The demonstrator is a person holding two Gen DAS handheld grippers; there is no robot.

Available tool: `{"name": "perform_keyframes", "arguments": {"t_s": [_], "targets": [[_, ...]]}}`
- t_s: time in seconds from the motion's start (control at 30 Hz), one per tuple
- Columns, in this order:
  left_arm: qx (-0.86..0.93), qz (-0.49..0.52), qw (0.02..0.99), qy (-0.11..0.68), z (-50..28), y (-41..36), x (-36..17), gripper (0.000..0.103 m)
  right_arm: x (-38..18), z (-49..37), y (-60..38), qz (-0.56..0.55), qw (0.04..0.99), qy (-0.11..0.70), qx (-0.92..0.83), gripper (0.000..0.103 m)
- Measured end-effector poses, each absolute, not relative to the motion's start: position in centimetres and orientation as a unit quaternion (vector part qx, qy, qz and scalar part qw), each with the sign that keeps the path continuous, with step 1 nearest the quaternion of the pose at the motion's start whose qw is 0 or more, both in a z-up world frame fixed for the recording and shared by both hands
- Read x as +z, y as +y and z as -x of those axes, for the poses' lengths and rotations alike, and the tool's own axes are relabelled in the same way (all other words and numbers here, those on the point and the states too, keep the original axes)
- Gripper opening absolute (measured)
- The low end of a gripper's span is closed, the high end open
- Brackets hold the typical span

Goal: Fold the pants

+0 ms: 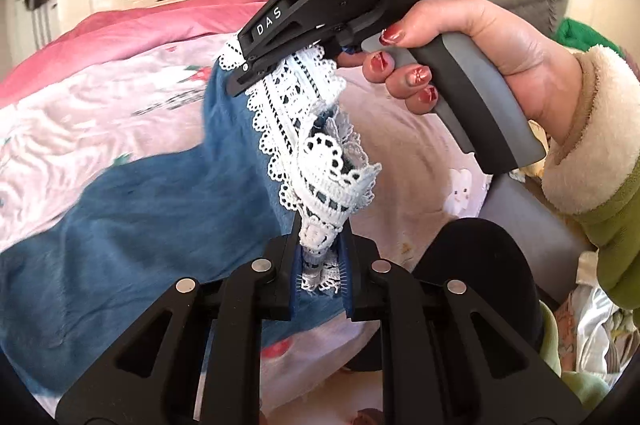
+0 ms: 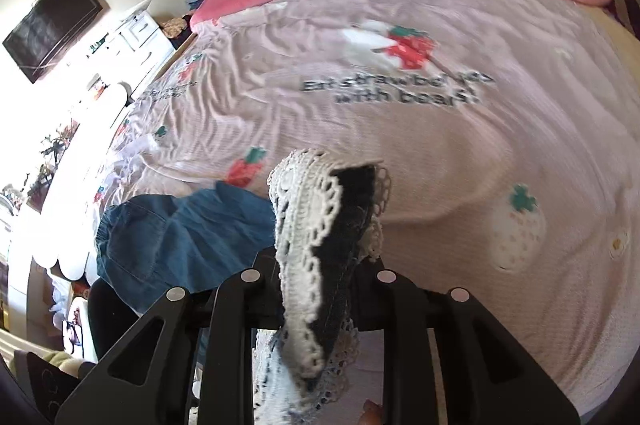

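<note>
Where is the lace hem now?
Left wrist view, centre: the lace hem stretches between the left gripper and right gripper, above the bedspread.

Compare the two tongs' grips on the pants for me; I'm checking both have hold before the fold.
The left tongs pinch a narrow bunch of white lace hem, pads nearly together. The right tongs clamp a thicker wad, lace plus dark denim, jaws standing wider. Both are shut on the blue pants' lace-trimmed edge, lifted off the bedspread.
</note>
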State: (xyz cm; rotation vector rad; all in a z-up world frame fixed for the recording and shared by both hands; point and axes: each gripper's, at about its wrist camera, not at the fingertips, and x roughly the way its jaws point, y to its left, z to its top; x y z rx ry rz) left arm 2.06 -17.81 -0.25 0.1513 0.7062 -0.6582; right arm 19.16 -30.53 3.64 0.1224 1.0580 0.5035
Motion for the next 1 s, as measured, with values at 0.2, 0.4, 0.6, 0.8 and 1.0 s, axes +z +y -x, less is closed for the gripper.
{"name": "perform_keyframes", "arguments": {"t_s": [0.2,0.4,0.6,0.8,1.0], "targets": [[-0.290,-0.015,0.882,0.372,-2.8,-12.9,-1.6,0.009,2.1,-19.9,-22.4,0.015,0.819,0.537,0.200,0.021],[-0.279,0.034,0.871,0.404,-3.4,-9.1,-3.5,0.008,-0.2,-20.2,-15.5,0.078,0.804,0.560,0.182,0.021],[-0.272,0.054,0.867,0.414,-3.6,-7.6,-4.4,0.010,-1.6,-20.9,-12.5,0.084,0.794,0.578,0.170,0.034],[-0.267,0.070,0.862,0.425,-3.8,-7.6,-5.0,0.014,0.3,-20.6,-11.6,0.057,0.794,0.571,0.201,0.057],[-0.262,0.082,0.863,0.423,-3.6,-6.2,-5.3,0.021,3.2,-19.6,-11.9,0.043,0.803,0.539,0.252,0.067]]}}
